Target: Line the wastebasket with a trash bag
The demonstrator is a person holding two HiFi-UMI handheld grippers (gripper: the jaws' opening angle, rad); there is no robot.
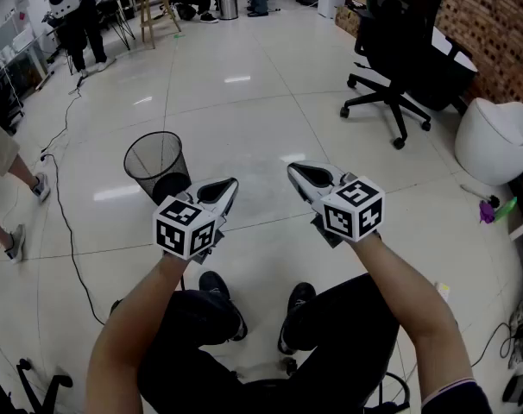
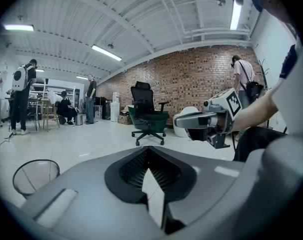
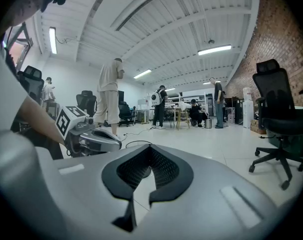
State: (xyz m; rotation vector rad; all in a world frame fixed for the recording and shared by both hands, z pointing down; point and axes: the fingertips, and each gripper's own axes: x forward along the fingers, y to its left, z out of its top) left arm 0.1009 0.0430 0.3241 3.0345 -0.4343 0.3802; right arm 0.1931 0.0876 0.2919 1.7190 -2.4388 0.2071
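Note:
The black wire-mesh wastebasket (image 1: 158,162) stands upright on the pale floor, just beyond and left of my left gripper (image 1: 230,183). It looks bare inside. It also shows low at the left of the left gripper view (image 2: 35,176). My left gripper (image 2: 151,184) is shut with nothing between its jaws. My right gripper (image 1: 293,170) is held level beside it, a short gap apart, and is likewise shut and empty (image 3: 141,184). Each gripper appears in the other's view: the right one (image 2: 191,120), the left one (image 3: 111,141). I am seated, knees and shoes below the grippers.
A black office chair (image 1: 400,67) stands at the back right and a white rounded seat (image 1: 499,136) by the brick wall. A black cable (image 1: 63,214) runs along the floor on the left, near a person's legs (image 1: 15,201). More people stand far back.

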